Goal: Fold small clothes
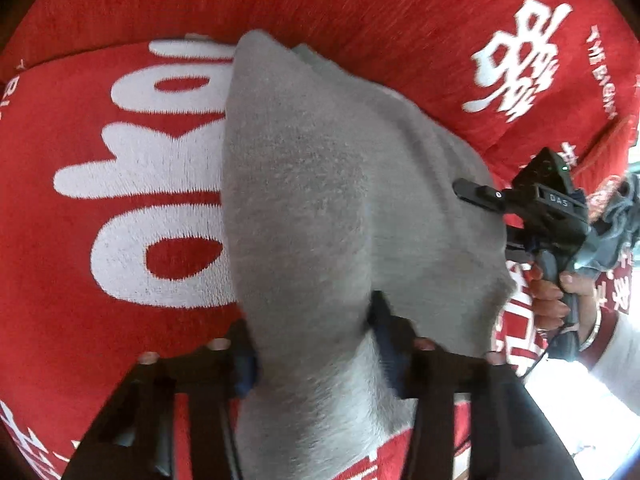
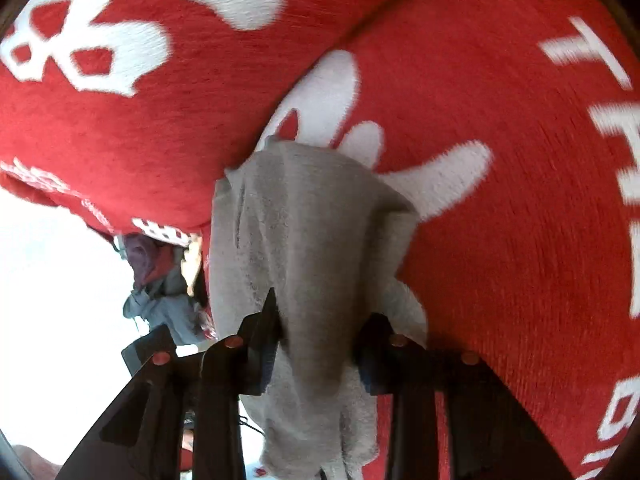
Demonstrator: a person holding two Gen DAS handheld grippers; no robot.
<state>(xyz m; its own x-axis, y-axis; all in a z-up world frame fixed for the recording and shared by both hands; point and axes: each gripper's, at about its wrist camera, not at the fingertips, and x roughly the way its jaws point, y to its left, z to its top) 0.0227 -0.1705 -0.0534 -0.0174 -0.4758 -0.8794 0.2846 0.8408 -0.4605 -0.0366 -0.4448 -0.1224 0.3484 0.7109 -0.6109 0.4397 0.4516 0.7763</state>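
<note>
Black right claw point(image 1: 478, 196) marked "DAS", green light; white sleeve point(image 1: 616, 354), silver bangle point(image 1: 592, 330).

The right hand-held gripper point(image 2: 316, 324) has its two black fingers point(image 2: 262, 336) closed on a bunched part of a grey fleecy garment point(image 2: 304, 224), which passes between them and hangs down under them. Ahead of the hand-held gripper the garment rises in folds against a red cover with white characters point(image 2: 500, 208), and this cover fills the view above and to the right of the fingers. To the left of the hand-held gripper, close to its left finger, lies a small heap of grey-blue and purple clothes point(image 2: 160, 280) before a very bright area.
</note>
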